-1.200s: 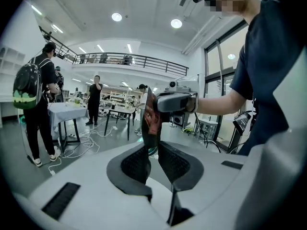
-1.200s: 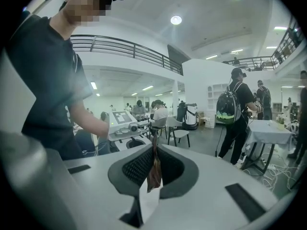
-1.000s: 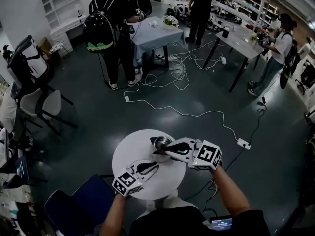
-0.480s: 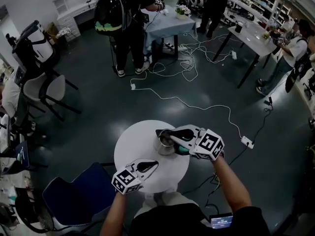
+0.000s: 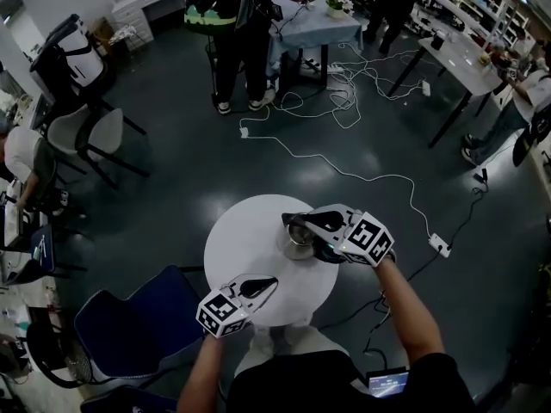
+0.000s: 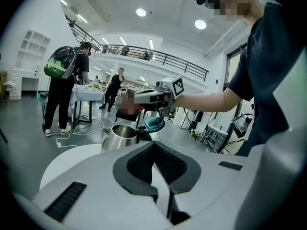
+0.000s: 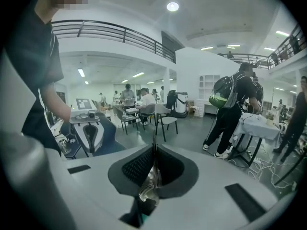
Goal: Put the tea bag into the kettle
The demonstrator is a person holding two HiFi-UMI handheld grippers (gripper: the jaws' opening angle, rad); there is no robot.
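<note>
A steel kettle [image 5: 299, 237] with an open mouth stands on the right half of the round white table [image 5: 241, 239]. My right gripper [image 5: 291, 220] is held across the kettle's mouth, pointing left. In the right gripper view its jaws [image 7: 154, 150] are shut on a crumpled silvery tea bag [image 7: 149, 181]. My left gripper [image 5: 274, 280] hovers over the table's near edge, apart from the kettle, shut with nothing between its jaws [image 6: 153, 145]. In the left gripper view the kettle [image 6: 117, 137] stands just beyond the jaws, under the right gripper. I cannot tell how far the bag hangs into the kettle.
A blue chair [image 5: 138, 329] stands to the near left of the table. White cables [image 5: 344, 170] and a power strip [image 5: 439, 245] lie on the dark floor beyond. People stand by a far table [image 5: 318, 24]. A grey chair [image 5: 90, 136] is at the left.
My right gripper has moved from beside the kettle to across its mouth, still shut on the tea bag. The left gripper has stayed where it was. The head view has shifted.
</note>
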